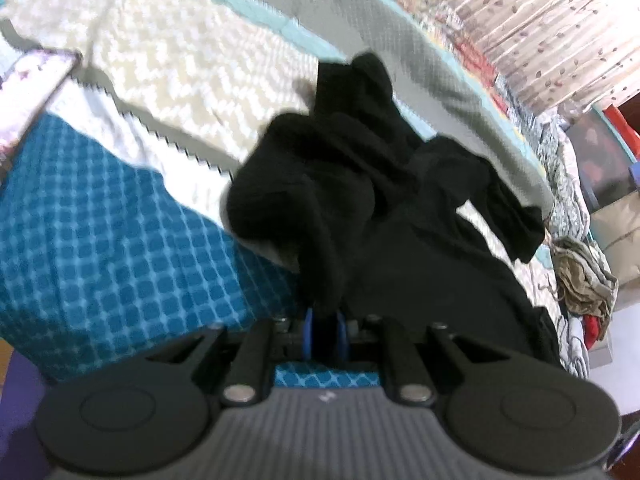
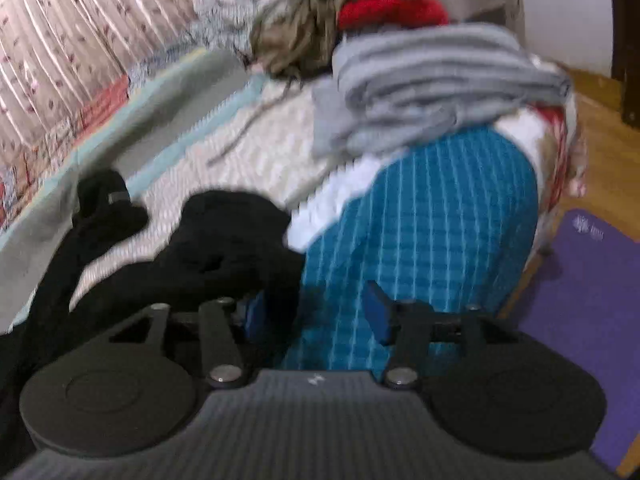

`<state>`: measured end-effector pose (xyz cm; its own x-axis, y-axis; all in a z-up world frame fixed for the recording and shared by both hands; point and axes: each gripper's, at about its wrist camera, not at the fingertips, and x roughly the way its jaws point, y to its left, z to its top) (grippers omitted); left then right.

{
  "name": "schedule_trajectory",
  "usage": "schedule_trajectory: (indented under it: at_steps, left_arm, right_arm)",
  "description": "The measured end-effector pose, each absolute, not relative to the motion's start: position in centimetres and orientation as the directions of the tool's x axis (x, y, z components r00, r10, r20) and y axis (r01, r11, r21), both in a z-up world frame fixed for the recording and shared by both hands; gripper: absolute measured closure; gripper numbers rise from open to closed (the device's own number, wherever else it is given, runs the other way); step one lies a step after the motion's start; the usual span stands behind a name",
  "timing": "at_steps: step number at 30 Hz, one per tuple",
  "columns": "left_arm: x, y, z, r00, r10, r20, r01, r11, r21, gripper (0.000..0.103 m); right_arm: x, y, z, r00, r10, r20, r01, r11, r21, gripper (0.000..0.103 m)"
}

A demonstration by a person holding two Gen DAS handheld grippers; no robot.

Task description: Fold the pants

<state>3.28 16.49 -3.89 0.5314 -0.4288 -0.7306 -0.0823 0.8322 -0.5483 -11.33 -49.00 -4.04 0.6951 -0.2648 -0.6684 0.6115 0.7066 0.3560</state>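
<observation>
The black pants [image 1: 360,200] lie bunched on the patterned bedspread [image 1: 180,64]. My left gripper [image 1: 325,330] is shut on a fold of the black pants, its blue pads pinching the cloth and lifting it off the bed. In the right wrist view the pants [image 2: 208,248] spread to the left. My right gripper [image 2: 316,314] is open, its left blue pad [image 2: 256,314] touching the pants' edge and its right pad [image 2: 376,316] over the blue checked patch.
A pile of folded grey clothes [image 2: 432,84], an olive garment [image 2: 292,40] and a red item [image 2: 392,8] sit at the bed's far end. A purple mat [image 2: 592,312] lies on the wooden floor. A floral curtain [image 1: 540,20] hangs behind the bed.
</observation>
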Motion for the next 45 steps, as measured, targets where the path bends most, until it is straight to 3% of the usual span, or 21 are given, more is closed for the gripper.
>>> schedule_trajectory:
  at_steps: [5,10,12,14,16,17,22,23,24,25,26,27,33,39,42,45]
  left_arm:
    - [2.8,20.0,-1.4,0.625,-0.369,-0.688,-0.122,0.824,-0.553,0.092]
    - [3.2,21.3,-2.2,0.591,-0.353,-0.725,-0.186,0.816,-0.548,0.087]
    - [3.4,20.8,-2.7,0.575,-0.352,-0.739,-0.187,0.822,-0.538,0.086]
    - [3.4,20.1,-3.1,0.559,-0.352,-0.750,-0.185,0.829,-0.528,0.075]
    - [3.5,19.3,-3.3,0.548,-0.347,-0.761,-0.182,0.839,-0.513,0.055]
    - [3.6,18.9,-3.5,0.545,-0.342,-0.765,-0.182,0.843,-0.507,0.051]
    - [4.1,17.6,-4.6,0.522,-0.342,-0.781,-0.183,0.850,-0.495,0.049]
    - [4.4,17.4,-5.0,0.519,-0.344,-0.783,-0.182,0.850,-0.494,0.049]
    - [4.6,17.2,-5.3,0.514,-0.345,-0.785,-0.184,0.850,-0.494,0.056]
    - [4.9,17.0,-5.8,0.500,-0.351,-0.791,-0.186,0.849,-0.494,0.077]
    - [5.2,16.9,-6.1,0.486,-0.358,-0.797,-0.185,0.849,-0.494,0.090]
    - [5.5,16.9,-6.1,0.477,-0.368,-0.798,-0.185,0.846,-0.501,0.095]
    - [6.7,20.6,-1.3,0.599,-0.423,-0.680,-0.184,0.754,-0.631,0.096]
    - [5.3,22.8,4.4,0.722,-0.380,-0.579,-0.117,0.757,-0.643,0.095]
    - [4.0,23.0,3.5,0.697,-0.390,-0.602,-0.121,0.763,-0.635,0.095]
    - [2.9,22.2,0.4,0.621,-0.363,-0.694,-0.163,0.807,-0.568,0.095]
  right_arm:
    - [-11.2,-48.5,-0.7,0.768,-0.330,-0.549,0.561,0.761,0.327,0.049]
    - [-9.6,-49.1,-0.9,0.808,-0.273,-0.522,0.486,0.809,0.331,0.048]
    - [-8.1,-49.1,-0.9,0.810,-0.239,-0.536,0.458,0.829,0.322,0.047]
    - [-6.0,-48.7,-0.7,0.817,-0.194,-0.544,0.411,0.857,0.311,0.046]
    - [-3.8,-47.4,-0.6,0.812,-0.147,-0.565,0.346,0.900,0.264,0.043]
    - [-2.3,-46.6,-0.9,0.801,-0.114,-0.587,0.299,0.926,0.229,0.041]
    - [3.4,-43.3,-4.4,0.705,-0.026,-0.708,0.132,0.987,0.096,0.038]
    - [4.4,-43.0,-5.4,0.676,-0.044,-0.736,0.125,0.991,0.056,0.038]
    - [5.0,-43.0,-6.2,0.653,-0.064,-0.755,0.129,0.991,0.027,0.040]
    - [5.2,-43.2,-6.9,0.642,-0.061,-0.764,0.128,0.991,0.029,0.046]
    - [5.4,-43.8,-7.0,0.642,-0.044,-0.766,0.139,0.989,0.060,0.078]
    - [5.3,-44.7,-6.5,0.649,-0.042,-0.760,0.177,0.980,0.097,0.088]
    - [2.8,-51.3,3.2,0.850,-0.087,-0.520,0.327,0.861,0.391,0.089]
    - [-2.4,-57.4,9.3,0.957,-0.139,-0.254,0.277,0.701,0.658,0.092]
    - [-5.4,-58.2,7.3,0.953,-0.150,-0.264,0.294,0.677,0.675,0.092]
    - [-7.4,-57.7,2.5,0.910,-0.170,-0.379,0.391,0.658,0.643,0.092]
